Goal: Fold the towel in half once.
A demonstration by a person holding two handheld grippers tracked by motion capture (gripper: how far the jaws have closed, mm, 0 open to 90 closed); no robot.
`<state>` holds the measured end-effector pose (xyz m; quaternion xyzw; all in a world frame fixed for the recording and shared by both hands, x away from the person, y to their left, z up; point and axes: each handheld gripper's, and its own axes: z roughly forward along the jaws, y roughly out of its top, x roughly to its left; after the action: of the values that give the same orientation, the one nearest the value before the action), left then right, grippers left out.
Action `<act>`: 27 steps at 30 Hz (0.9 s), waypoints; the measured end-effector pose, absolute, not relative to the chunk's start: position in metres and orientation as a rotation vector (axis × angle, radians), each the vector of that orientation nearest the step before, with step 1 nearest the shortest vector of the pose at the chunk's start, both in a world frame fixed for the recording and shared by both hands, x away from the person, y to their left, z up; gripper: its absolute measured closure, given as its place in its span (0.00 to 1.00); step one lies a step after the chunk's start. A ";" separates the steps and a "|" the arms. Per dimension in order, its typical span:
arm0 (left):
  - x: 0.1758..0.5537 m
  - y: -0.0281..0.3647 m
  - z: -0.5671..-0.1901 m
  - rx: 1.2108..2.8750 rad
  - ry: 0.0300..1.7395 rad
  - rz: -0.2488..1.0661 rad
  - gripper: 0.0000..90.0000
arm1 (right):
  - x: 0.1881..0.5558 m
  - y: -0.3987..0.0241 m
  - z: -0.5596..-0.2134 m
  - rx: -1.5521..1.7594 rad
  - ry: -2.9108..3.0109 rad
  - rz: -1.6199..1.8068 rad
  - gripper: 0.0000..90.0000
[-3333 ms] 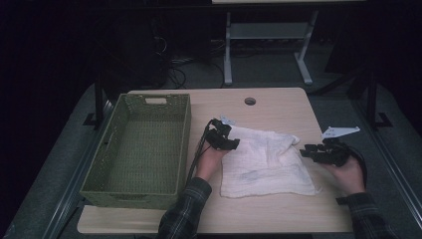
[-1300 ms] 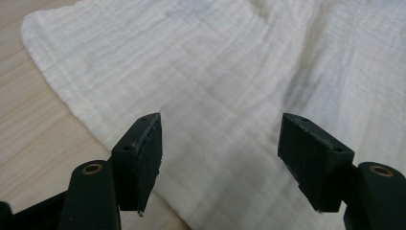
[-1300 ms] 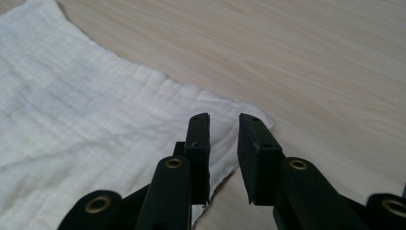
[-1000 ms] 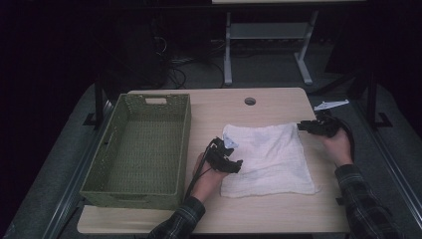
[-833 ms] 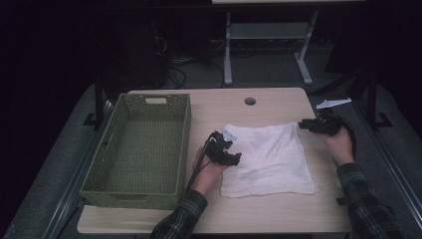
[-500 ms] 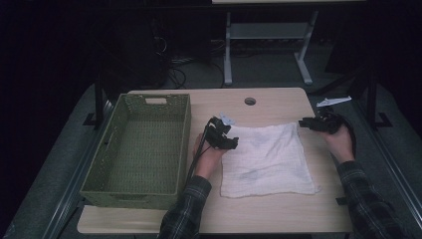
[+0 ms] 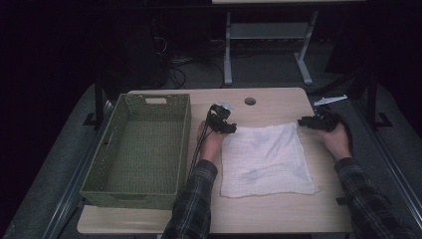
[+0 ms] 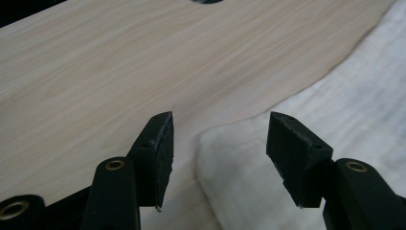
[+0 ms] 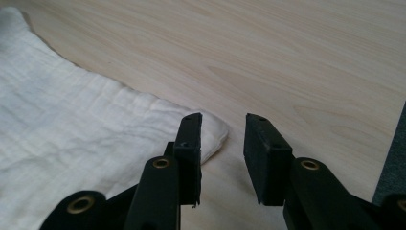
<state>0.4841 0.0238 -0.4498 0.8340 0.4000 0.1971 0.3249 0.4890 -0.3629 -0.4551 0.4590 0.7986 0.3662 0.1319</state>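
- A green woven basket [image 7: 137, 147] sits on the left part of the table [image 7: 278, 211], with its long side running from near to far.
- Just right of the basket, the left gripper [image 7: 230, 128] is held low over the table at the far left corner of the white cloth [image 7: 266, 159].
- In the left gripper view its jaws stand apart and have just been closing. The cloth's rounded corner [image 8: 225, 158] lies between them, nearer the right pad. Neither pad presses on the fabric as far as can be seen.
- The left hand [image 7: 209, 142] and its plaid sleeve come up from the near edge, between the basket and the cloth.
- The cloth lies spread flat on the middle-right of the table, roughly square, with its near right corner slightly ragged.
- A round hole [image 7: 250, 101] in the tabletop lies beyond the cloth, near the far edge.
- The right gripper [image 7: 302, 123] is at the cloth's far right corner, held by the right hand [image 7: 336, 139].
- In the right gripper view its jaws stand apart, with bare wood in the gap. The cloth's corner [image 9: 210, 132] ends just beside the left pad, partly behind it. Whether it touches the pad cannot be told.
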 end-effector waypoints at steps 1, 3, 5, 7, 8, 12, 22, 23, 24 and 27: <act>0.486 0.024 -0.451 2.190 1.051 0.528 0.47 | 0.491 -0.362 -0.457 1.337 2.320 1.055 0.74; 0.488 0.027 -0.453 2.178 1.069 0.550 0.49 | 0.495 -0.361 -0.460 1.338 2.327 1.050 0.74; 0.489 0.028 -0.454 2.169 1.080 0.547 0.49 | 0.498 -0.358 -0.463 1.362 2.325 1.047 0.73; 0.490 0.029 -0.456 2.175 1.085 0.545 0.49 | 0.500 -0.356 -0.465 1.360 2.323 1.052 0.73; 0.490 0.030 -0.457 2.179 1.092 0.545 0.49 | 0.502 -0.354 -0.467 1.366 2.321 1.069 0.74; 0.491 0.032 -0.461 2.195 1.105 0.547 0.49 | 0.504 -0.349 -0.472 1.373 2.331 1.038 0.74; 0.496 0.033 -0.467 2.217 1.115 0.597 0.61 | 0.503 -0.345 -0.472 1.369 2.332 0.999 0.88; 0.497 0.033 -0.467 2.217 1.114 0.592 0.65 | 0.503 -0.345 -0.472 1.364 2.334 1.002 0.90; 0.497 0.034 -0.467 2.215 1.113 0.584 0.68 | 0.503 -0.344 -0.472 1.369 2.338 1.007 0.92; 0.496 0.031 -0.467 2.230 1.089 0.567 0.84 | 0.503 -0.343 -0.472 1.377 2.345 1.013 0.96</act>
<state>0.4959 0.0314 -0.4668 0.8373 0.4090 0.2130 0.2936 0.5027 -0.3434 -0.4722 0.4711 0.8023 0.3466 0.1196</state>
